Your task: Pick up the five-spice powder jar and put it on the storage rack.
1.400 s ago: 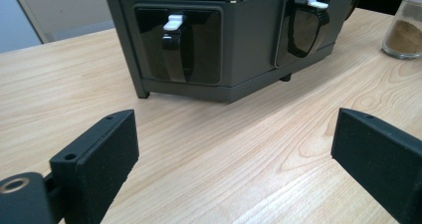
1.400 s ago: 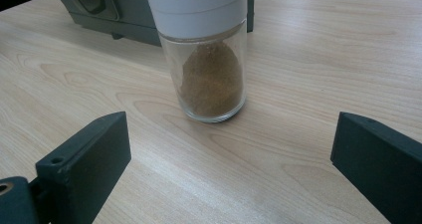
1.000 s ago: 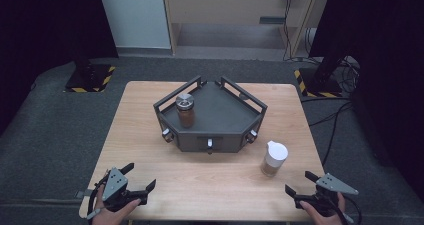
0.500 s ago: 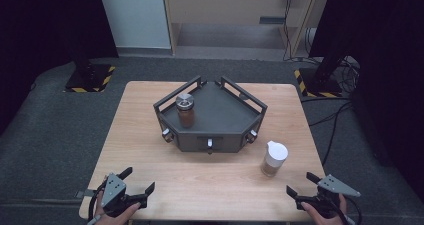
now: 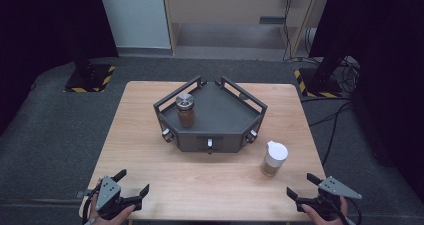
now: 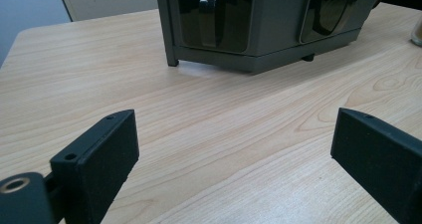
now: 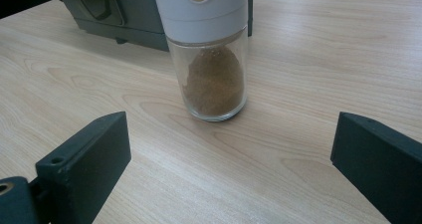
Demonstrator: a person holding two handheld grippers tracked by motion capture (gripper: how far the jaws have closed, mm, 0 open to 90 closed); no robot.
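A dark grey angular rack [image 5: 225, 116] [image 6: 259, 30] stands in the middle of the wooden table [image 5: 150, 135]. On its left part stands a glass jar of brown powder with a silver lid [image 5: 185, 110]. Right of the rack, on the table, stands a second jar with a white cap [image 5: 274, 158] [image 7: 213, 59], brown powder heaped inside. My left gripper [image 5: 134, 183] [image 6: 234, 149] is open at the table's front left corner, nothing between its jaws. My right gripper [image 5: 303, 185] [image 7: 229, 154] is open at the front right, just short of the white-capped jar.
The rack has railings along its back edges and small knobs [image 5: 209, 143] on its front faces. Beyond the table lie grey carpet, two black stands with yellow-striped bases [image 5: 90, 77], cables [image 5: 330, 120] at the right, and a wooden cabinet [image 5: 235, 10].
My left gripper has drawn back toward the table's front edge and a little left. The right gripper has barely shifted. Both jars stay put.
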